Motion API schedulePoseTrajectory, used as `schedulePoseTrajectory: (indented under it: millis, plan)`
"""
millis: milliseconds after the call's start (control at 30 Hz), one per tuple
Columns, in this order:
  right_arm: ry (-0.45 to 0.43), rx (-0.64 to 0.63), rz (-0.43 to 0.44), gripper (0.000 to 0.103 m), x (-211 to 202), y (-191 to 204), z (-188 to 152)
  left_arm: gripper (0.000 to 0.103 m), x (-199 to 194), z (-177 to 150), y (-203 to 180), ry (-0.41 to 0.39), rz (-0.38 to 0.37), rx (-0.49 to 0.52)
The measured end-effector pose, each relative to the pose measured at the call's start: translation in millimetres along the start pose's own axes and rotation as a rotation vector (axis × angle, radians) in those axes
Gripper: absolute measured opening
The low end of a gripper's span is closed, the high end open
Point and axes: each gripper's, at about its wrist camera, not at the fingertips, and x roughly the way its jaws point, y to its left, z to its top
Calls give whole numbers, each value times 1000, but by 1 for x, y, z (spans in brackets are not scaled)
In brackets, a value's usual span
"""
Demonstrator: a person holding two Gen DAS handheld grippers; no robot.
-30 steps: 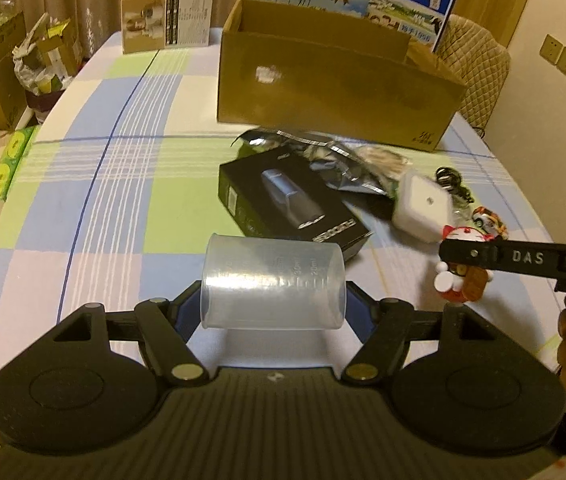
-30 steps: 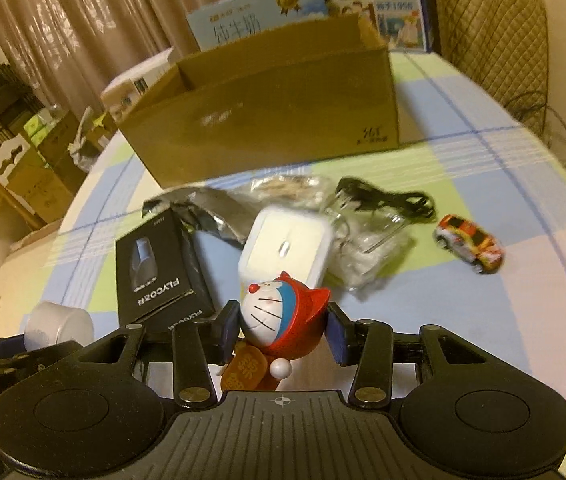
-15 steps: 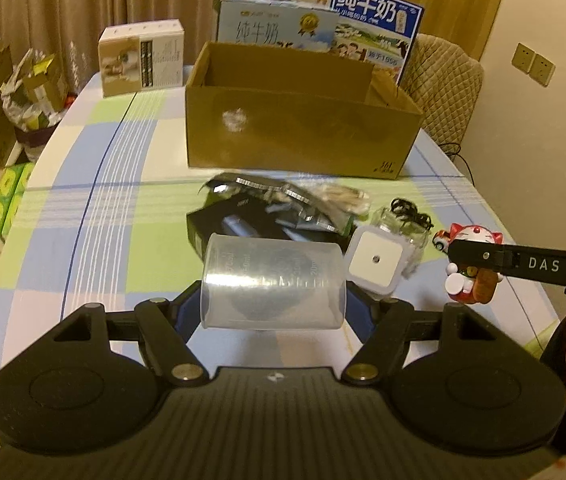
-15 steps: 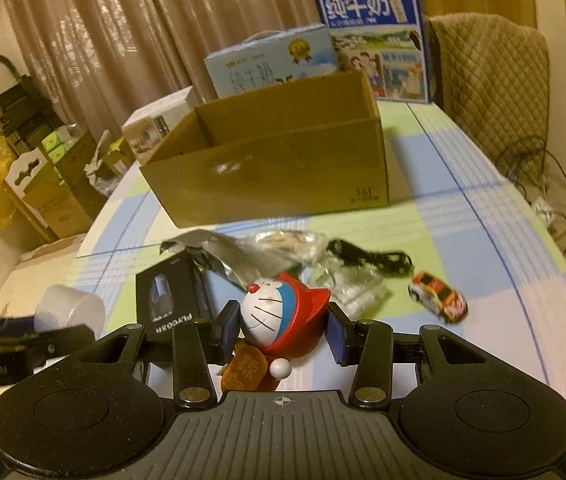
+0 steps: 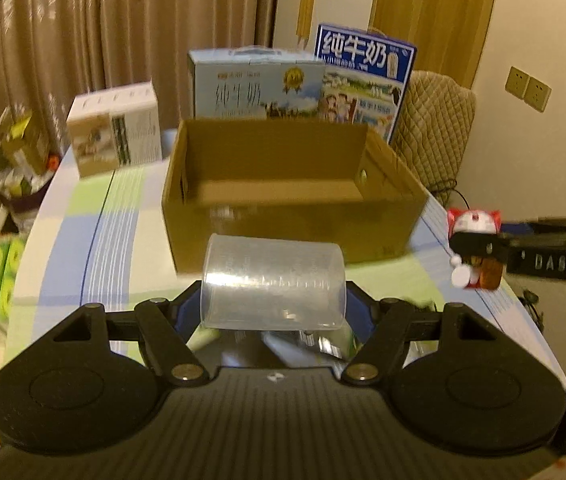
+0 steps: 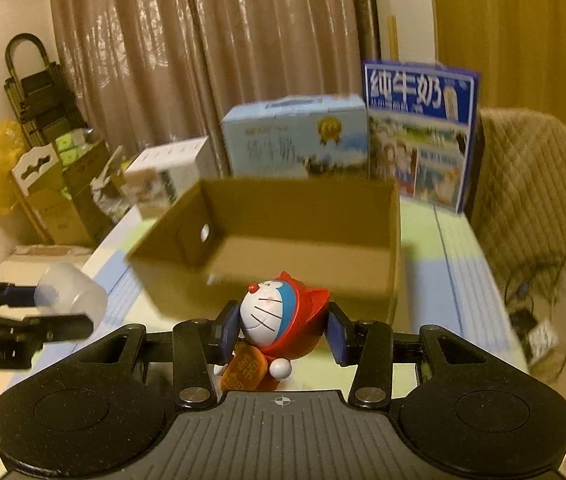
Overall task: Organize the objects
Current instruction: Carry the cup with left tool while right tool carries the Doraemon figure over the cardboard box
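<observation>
My left gripper (image 5: 273, 312) is shut on a clear plastic cup (image 5: 273, 282), held sideways in the air just in front of the open cardboard box (image 5: 295, 224). My right gripper (image 6: 283, 330) is shut on a Doraemon figure in a red hood (image 6: 279, 318), also raised before the box (image 6: 275, 240). The box interior looks empty. The right gripper with the figure (image 5: 473, 240) shows at the right of the left wrist view. The cup (image 6: 71, 294) shows at the left of the right wrist view.
Two milk cartons (image 5: 259, 88) (image 5: 365, 80) stand behind the box, a white carton (image 5: 117, 130) to its left. A quilted chair (image 6: 531, 184) is at the right. Boxes and bags (image 6: 55, 184) crowd the floor at left. A shiny packet (image 5: 307, 340) lies under the left gripper.
Both grippers rose and moved forward toward the box with their objects. The black box, white case and toy car on the table dropped out of view.
</observation>
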Motion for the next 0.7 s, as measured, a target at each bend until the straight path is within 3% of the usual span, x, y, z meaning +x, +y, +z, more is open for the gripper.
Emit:
schedulePoseTrajectory:
  millis: [267, 433, 700]
  plan:
    - [51, -17, -41, 42, 81, -19, 58, 68, 64, 71, 10, -30, -14, -18]
    - [102, 1, -73, 42, 115, -30, 61, 68, 102, 95, 20, -13, -19, -53]
    - [132, 29, -77, 42, 140, -45, 54, 68, 143, 103, 23, 18, -3, -44]
